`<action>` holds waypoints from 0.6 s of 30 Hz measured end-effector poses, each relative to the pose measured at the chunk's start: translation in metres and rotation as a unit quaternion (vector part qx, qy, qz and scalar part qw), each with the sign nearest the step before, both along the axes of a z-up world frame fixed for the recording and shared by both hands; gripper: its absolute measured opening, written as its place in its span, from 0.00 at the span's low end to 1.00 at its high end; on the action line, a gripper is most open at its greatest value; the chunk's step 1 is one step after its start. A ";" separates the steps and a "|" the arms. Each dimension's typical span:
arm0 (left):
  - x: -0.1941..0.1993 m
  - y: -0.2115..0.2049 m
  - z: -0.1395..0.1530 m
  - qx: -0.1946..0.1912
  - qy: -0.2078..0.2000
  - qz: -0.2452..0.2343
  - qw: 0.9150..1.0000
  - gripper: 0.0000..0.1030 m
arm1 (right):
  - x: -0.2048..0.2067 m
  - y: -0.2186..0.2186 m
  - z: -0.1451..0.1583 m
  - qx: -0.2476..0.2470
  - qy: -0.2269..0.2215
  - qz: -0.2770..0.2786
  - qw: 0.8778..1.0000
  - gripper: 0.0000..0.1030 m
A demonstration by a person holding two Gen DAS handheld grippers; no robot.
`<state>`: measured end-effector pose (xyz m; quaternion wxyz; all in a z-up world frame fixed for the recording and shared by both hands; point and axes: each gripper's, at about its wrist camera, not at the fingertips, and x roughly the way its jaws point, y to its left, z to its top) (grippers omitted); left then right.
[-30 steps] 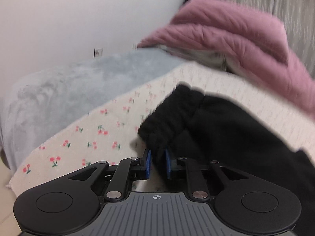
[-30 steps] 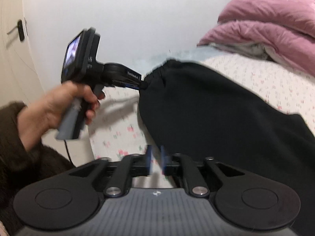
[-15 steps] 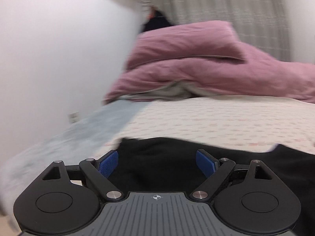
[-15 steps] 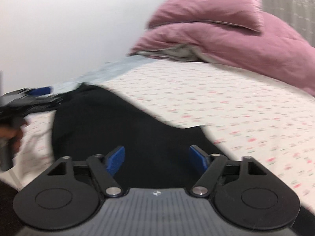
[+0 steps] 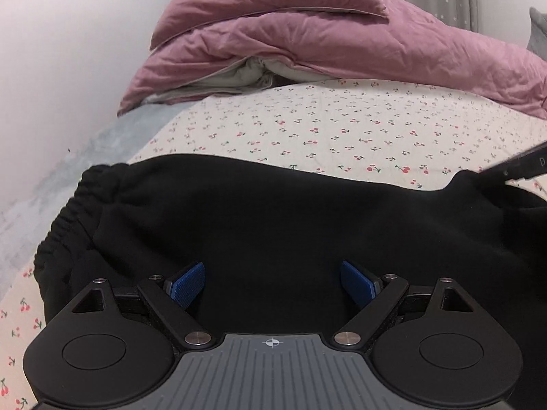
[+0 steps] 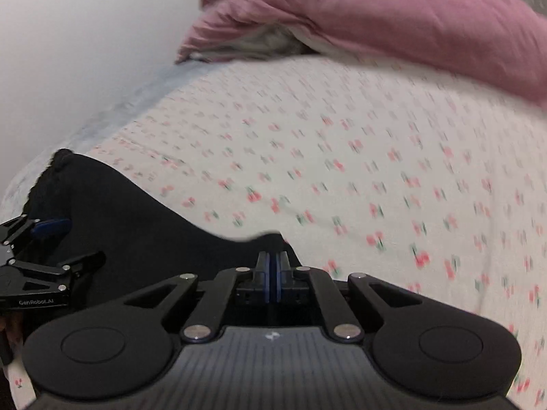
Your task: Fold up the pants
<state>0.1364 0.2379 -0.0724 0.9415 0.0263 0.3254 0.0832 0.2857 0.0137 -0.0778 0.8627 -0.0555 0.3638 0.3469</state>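
Black pants (image 5: 273, 218) lie flat on the cherry-print sheet (image 5: 342, 130), ready for folding. My left gripper (image 5: 272, 285) hovers above them, fingers wide, gripping nothing. My right gripper (image 6: 272, 282) pinches the pants' edge with fingers closed, probably to lift it over.

The pants (image 5: 273, 225) lie flat on the bedsheet (image 5: 342, 130), waistband (image 5: 68, 218) to my left. My left gripper (image 5: 272, 285) sits over their near edge, fingers spread apart above the cloth. My right gripper (image 6: 272, 273) is at the pants' right end, pads pressed together at the fabric edge. Behind the pants, across the sheet, the duvet (image 5: 307, 34) is heaped, with the wall (image 5: 51, 51) to its left.
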 end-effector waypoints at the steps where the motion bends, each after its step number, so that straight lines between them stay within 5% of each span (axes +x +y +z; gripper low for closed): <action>1: 0.000 0.002 0.000 -0.005 0.002 0.001 1.000 0.87 | 0.000 0.003 0.004 0.007 -0.011 0.005 1.000 0.02; 6: 0.003 0.003 -0.003 -0.009 0.011 0.008 1.000 0.90 | 0.025 0.021 0.004 -0.017 -0.034 -0.030 0.999 0.02; 8: 0.005 0.002 -0.001 -0.007 0.015 0.007 1.000 0.90 | 0.029 0.025 -0.001 -0.050 -0.046 -0.052 0.996 0.09; 12: -0.001 -0.004 0.009 0.015 -0.006 0.010 1.000 0.90 | 0.008 -0.007 0.014 -0.003 -0.055 -0.064 0.996 0.51; 14: -0.007 -0.014 0.016 0.026 -0.027 -0.004 0.999 0.90 | -0.019 -0.022 0.025 -0.002 -0.077 -0.047 0.996 0.53; 18: -0.013 -0.039 0.025 -0.011 -0.053 -0.060 0.997 0.90 | -0.069 -0.035 0.021 -0.024 -0.085 -0.016 0.996 0.60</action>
